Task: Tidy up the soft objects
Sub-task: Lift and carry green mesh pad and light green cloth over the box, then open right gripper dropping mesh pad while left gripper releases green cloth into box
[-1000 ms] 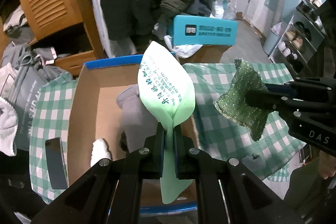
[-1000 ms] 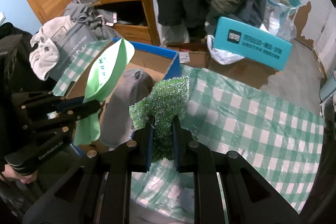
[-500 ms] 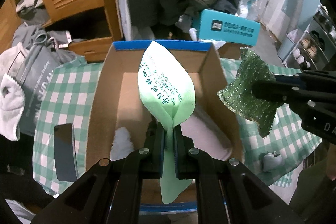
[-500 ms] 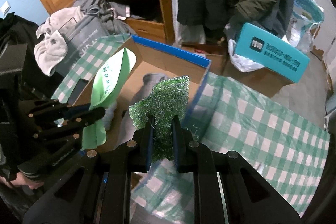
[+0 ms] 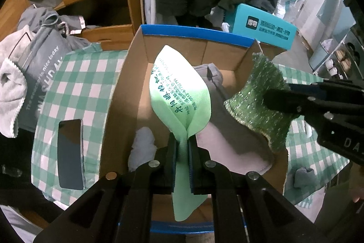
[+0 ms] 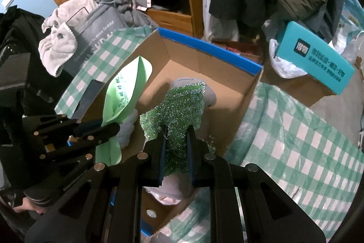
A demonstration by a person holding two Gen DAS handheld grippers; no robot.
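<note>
Left gripper [image 5: 182, 147]: jaws pinching a pale green printed cloth [image 5: 179, 95], held above the open brown cardboard box with blue rim [image 5: 195, 32].
Right gripper [image 6: 175, 140]: jaws clamped on a dark green glittery scrubbing pad [image 6: 179, 108], over the box's right side.
Box contents: grey fabric [image 5: 213, 74], pink fabric [image 5: 229, 149], white bundle [image 5: 142, 147].
Table: green-and-white checked cloth [image 5: 75, 83].

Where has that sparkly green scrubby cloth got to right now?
The sparkly green cloth is pinched in the right tongs, held above the right side of the open cardboard box, beside the pale green cloth.
</note>
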